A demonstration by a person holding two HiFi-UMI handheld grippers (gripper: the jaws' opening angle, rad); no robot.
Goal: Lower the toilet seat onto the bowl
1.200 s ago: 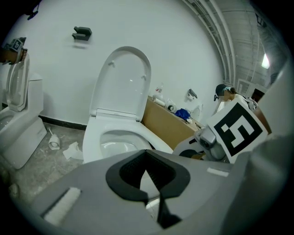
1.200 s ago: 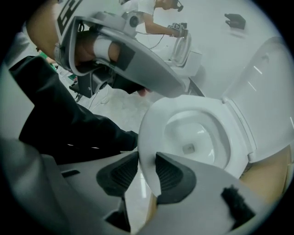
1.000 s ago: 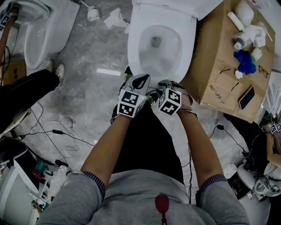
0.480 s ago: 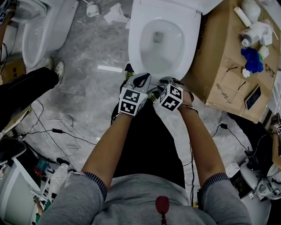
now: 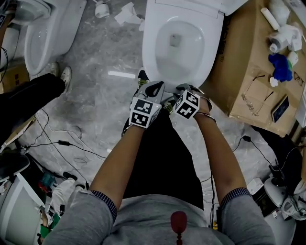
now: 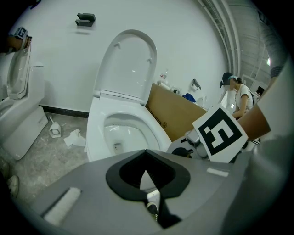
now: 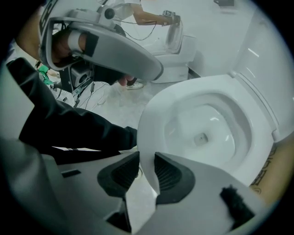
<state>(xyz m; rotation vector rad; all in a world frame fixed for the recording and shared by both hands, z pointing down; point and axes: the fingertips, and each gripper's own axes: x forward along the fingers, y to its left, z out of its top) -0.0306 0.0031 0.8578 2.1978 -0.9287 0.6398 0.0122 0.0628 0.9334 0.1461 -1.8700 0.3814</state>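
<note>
A white toilet point(image 5: 154, 52) stands ahead of me. Its lid point(image 6: 128, 64) is upright against the wall, and a white ring point(image 7: 161, 110) lies round the bowl opening. I cannot tell whether that ring is the seat or the bare rim. My left gripper point(image 5: 152, 85) point(image 6: 147, 151) is held just before the front edge with its pad tips touching and nothing in them. Beside it, my right gripper point(image 5: 184, 89) point(image 7: 146, 172) points at the front edge. Its jaws are closing, a gap still shows between the pads, and they press on nothing.
A second toilet point(image 5: 43, 38) stands at the left, with a person's dark trouser leg point(image 5: 28, 91) and shoe beside it. A cardboard box point(image 5: 244, 72) at the right carries bottles, a blue cloth and glasses. Cables point(image 5: 62, 143) and crumpled paper point(image 5: 128, 14) lie on the floor.
The toilet has slid a little to the right and down in the head view. Both grippers stay side by side at its front edge.
</note>
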